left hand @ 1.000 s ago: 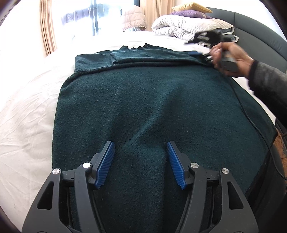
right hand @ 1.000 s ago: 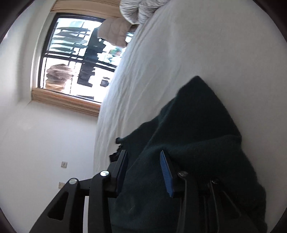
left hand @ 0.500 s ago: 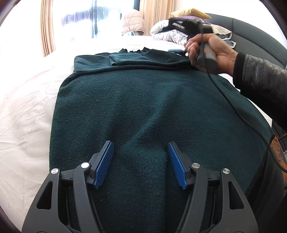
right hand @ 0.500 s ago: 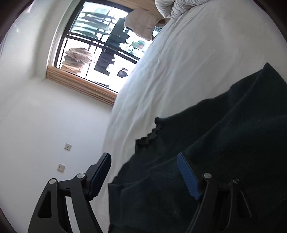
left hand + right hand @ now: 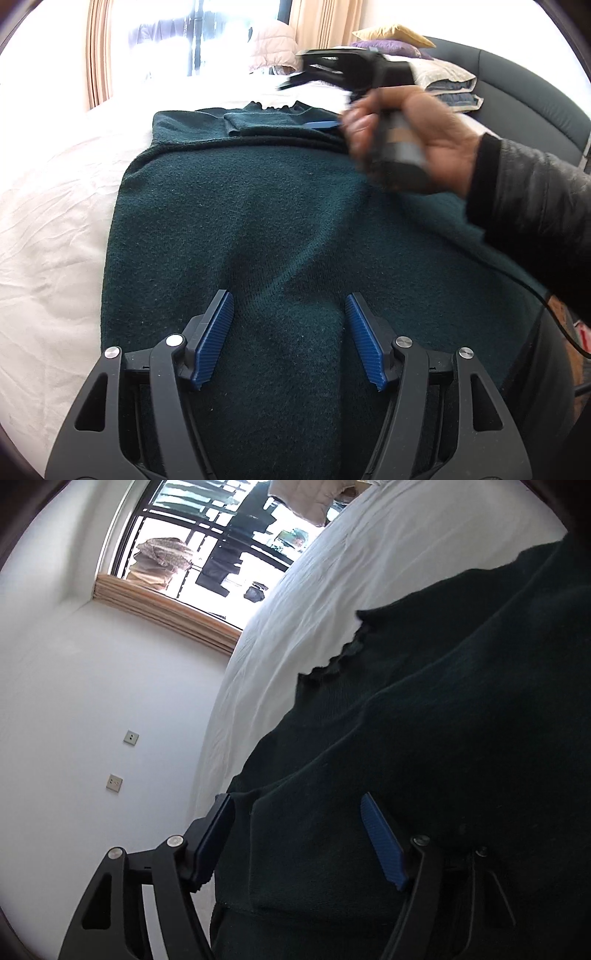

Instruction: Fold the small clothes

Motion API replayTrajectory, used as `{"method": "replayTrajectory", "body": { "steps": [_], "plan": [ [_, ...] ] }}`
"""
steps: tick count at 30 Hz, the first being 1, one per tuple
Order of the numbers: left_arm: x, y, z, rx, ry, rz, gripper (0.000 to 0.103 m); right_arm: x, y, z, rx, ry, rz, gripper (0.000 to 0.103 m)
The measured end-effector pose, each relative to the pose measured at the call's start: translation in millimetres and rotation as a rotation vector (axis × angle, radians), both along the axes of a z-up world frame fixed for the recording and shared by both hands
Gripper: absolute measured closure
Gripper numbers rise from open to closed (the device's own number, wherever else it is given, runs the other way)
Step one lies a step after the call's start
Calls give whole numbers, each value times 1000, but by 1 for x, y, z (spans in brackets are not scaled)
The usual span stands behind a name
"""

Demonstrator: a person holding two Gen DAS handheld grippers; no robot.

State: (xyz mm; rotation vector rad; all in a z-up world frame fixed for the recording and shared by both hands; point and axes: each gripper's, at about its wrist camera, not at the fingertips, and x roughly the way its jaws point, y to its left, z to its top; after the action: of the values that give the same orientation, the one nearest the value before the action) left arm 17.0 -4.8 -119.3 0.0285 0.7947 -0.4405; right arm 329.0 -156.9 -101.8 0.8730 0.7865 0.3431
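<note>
White-sheeted bed carries the work, with a bright window and plain white wall beyond it. Dark green knitted sweater lies spread flat along the middle of the bed, its lower hem hanging over the near edge; a sleeve is folded across the chest close to the scalloped neckline at the far end. Left claw, black with blue ribbed pads, hovers above the lower part of the sweater, spread, nothing between the pads. Right claw stands spread over the folded upper part, gripping nothing, near the far right edge of the bed. Right hand holding it appears blurred, a black sleeve behind it. Pillows are stacked at the far right corner against a dark headboard.
</note>
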Motion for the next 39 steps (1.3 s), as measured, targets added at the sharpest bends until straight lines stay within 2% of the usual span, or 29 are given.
{"method": "replayTrajectory", "body": {
  "steps": [2, 4, 9, 12, 14, 15, 16, 17, 18, 19, 22, 26, 30, 32, 36, 39],
  "plan": [
    [0, 2, 0, -13, -1, -2, 41, 5, 21, 8, -9, -29, 56, 22],
    [-1, 3, 0, -22, -2, -5, 41, 11, 30, 10, 71, -38, 101, 22],
    [-2, 7, 1, -44, 0, -5, 41, 6, 30, 16, 95, -57, 107, 23],
    [-3, 8, 1, -42, 3, 1, 41, 2, 16, 0, 74, -5, 93, 23],
    [-7, 8, 2, -33, 5, 7, 41, -5, 0, -13, 80, -11, 113, 40],
    [-8, 8, 3, -27, 7, 12, 41, -11, -6, -18, 80, 4, 104, 58],
    [-10, 9, 4, -20, 9, 16, 41, -20, -12, -22, 99, 17, 89, 65],
    [-12, 9, 4, -15, 11, 20, 41, -31, -18, -26, 136, 23, 73, 64],
    [-15, 11, 5, -11, 12, 24, 41, -44, -24, -30, 174, 29, 56, 56],
    [-16, 12, 5, -6, 14, 30, 41, -56, -29, -31, 197, 16, 36, 56],
    [-23, 17, 6, 4, 18, 43, 41, -100, -44, -27, 181, -15, 4, 56],
    [-28, 21, 8, 26, 28, 58, 41, -163, -78, -28, 226, -22, -76, 53],
    [-34, 20, 12, 50, 37, 75, 40, -219, -122, -16, 252, -80, -172, 35],
    [-37, 18, 12, 66, 42, 84, 39, -238, -149, -12, 280, -114, -242, 30],
    [-40, 14, 14, 95, 52, 96, 39, -259, -201, -9, 357, -164, -367, 28],
    [-39, 11, 14, 112, 57, 102, 39, -259, -222, -7, 395, -188, -390, 27]
  ]
}}
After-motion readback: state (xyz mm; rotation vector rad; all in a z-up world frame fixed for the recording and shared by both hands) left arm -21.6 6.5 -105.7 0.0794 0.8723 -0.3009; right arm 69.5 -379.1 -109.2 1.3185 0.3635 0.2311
